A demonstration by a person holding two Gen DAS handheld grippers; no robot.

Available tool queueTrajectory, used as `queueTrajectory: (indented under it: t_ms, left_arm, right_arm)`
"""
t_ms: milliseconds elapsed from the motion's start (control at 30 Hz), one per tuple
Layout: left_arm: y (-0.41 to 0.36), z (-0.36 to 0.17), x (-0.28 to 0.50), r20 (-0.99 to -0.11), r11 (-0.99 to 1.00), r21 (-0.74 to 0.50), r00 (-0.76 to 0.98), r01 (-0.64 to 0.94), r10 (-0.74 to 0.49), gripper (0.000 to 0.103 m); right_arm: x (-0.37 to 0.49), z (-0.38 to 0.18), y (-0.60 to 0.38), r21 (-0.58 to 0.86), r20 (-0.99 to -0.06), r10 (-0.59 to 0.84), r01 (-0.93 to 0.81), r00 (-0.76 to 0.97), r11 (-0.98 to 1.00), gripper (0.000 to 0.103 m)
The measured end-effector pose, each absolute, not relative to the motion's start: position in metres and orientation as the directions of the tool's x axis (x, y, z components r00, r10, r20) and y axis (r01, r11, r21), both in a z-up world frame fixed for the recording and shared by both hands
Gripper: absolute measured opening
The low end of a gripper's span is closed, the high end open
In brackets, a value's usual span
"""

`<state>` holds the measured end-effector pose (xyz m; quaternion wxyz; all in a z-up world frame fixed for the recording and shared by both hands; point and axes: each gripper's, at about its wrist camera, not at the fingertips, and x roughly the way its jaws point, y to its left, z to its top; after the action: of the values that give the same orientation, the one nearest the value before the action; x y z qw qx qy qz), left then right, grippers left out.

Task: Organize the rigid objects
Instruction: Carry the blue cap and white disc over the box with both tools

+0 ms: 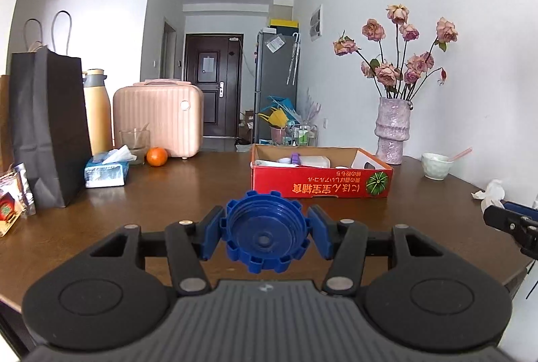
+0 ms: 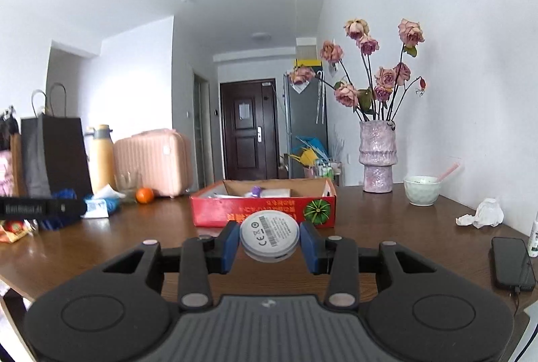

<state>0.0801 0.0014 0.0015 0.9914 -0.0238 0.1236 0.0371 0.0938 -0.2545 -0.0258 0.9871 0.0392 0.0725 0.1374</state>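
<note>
You had several items already in the red box (image 1: 321, 185) on the counter (image 1: 188, 193), while your left tongs (image 1: 265, 236) gripped a blue cap (image 1: 265, 236) and your right tongs (image 2: 270, 242) a white disc (image 2: 270, 236), both short of it.

Both wrist views sit low over the table (image 1: 168, 193), facing the far door (image 1: 213, 82). Left view looks from left of the red box (image 1: 321, 185), right view nearer it. Shared: box, vase (image 2: 376, 156), suitcase (image 2: 154, 160).

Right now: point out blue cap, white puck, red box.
blue cap (image 1: 265, 236), left wrist view, inner face centre.
white puck (image 2: 270, 232), right wrist view, labelled face.
red box (image 1: 319, 185), left wrist view, front wall.
</note>
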Motion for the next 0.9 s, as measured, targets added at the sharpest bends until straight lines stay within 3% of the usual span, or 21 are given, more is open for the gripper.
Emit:
queueTrajectory:
  t_ms: [300, 467, 667, 900]
  left_arm:
    - [0.006, 0.015, 0.058, -0.187, 0.995, -0.024, 0.978, -0.094, 0.088, 0.055]
    - [0.007, 0.009, 0.066, -0.218, 0.996, -0.043, 0.974, -0.08, 0.069, 0.055]
    - [0.008, 0.002, 0.085, -0.229, 0.995, -0.043, 0.97, -0.094, 0.081, 0.055]
    - [0.003, 0.008, 0.12, -0.174, 0.997, -0.036, 0.983, -0.064, 0.057, 0.055]
  right_arm:
    - [0.073, -0.016, -0.258, 0.142, -0.094, 0.309, -0.294, 0.946, 0.945, 0.039]
    - [0.077, -0.02, -0.258, 0.18, -0.114, 0.34, -0.317, 0.934, 0.931, 0.039]
    - [0.086, -0.032, -0.255, 0.193, -0.125, 0.328, -0.302, 0.936, 0.934, 0.039]
    - [0.111, -0.033, -0.257, 0.163, -0.101, 0.25, -0.232, 0.963, 0.959, 0.039]
